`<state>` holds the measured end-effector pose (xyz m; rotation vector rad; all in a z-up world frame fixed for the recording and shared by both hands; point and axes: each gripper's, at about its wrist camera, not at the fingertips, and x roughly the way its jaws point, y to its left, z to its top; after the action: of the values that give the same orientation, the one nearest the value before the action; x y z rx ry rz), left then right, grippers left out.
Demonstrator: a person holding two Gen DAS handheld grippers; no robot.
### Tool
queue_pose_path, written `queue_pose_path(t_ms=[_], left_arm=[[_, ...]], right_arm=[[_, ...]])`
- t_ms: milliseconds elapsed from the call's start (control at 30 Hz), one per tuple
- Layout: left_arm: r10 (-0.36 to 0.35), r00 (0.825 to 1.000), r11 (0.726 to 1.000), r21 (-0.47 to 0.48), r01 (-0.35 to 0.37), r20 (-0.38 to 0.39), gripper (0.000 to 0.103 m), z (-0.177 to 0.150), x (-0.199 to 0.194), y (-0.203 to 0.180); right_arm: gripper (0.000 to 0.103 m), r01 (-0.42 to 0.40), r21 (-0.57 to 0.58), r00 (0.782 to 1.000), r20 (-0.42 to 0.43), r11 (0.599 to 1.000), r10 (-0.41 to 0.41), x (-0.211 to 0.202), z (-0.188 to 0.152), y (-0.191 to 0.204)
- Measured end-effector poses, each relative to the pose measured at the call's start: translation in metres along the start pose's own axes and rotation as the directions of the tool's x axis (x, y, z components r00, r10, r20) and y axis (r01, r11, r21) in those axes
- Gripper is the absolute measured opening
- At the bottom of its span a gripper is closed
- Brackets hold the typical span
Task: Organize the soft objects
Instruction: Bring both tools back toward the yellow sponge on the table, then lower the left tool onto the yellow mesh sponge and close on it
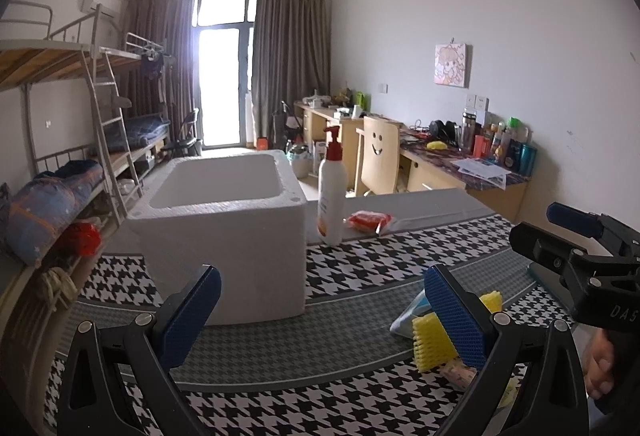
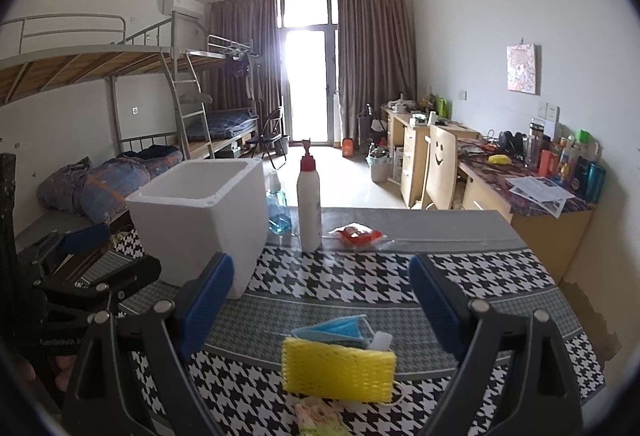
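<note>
One white foam box (image 2: 200,220) stands open-topped on the far left of the houndstooth table (image 2: 500,276), and nothing shows inside it from these angles. Near it on the left, the left gripper (image 1: 320,312) hovers low over the cloth with its two blue pads wide apart and nothing between them; one pad lies in front of the box's near wall, the other partly covers the sponge. Behind the box, in the right wrist view, one clear bottle (image 2: 277,210) of blue liquid peeks out. Just right of the box stands one white pump bottle (image 1: 332,196) with a red cap; its orange label is too small to read. To its right, near the table's far edge, lies one red packet (image 2: 358,235) in clear wrap, its print unreadable. At the near middle lie the soft things, close together: one yellow sponge (image 2: 338,370), one blue face mask (image 2: 340,328) touching its far side, one small white piece (image 2: 380,340) at the mask's right end, and one pale printed packet (image 2: 320,416) just nearer than the sponge. The right gripper (image 2: 322,308) is also spread wide and empty, its two blue pads flanking the mask and sponge without touching them. On its body the letters "DAS" can be read in the left wrist view. A person's fingers (image 1: 600,368) show at the far right.
</note>
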<state>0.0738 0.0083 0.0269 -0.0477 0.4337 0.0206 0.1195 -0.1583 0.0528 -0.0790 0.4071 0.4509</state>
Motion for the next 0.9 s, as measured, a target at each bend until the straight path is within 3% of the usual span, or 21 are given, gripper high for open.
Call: queue_pose_path(t_ms=[900], left_arm=[[-0.075,0.993,0.997,0.017,0.077,-0.095,0.102,-0.023,0.02,-0.019]], right_arm=[[0.092,0.052,0.044,0.997,-0.063,0.998,-0.049,-0.004,-0.039,-0.024]])
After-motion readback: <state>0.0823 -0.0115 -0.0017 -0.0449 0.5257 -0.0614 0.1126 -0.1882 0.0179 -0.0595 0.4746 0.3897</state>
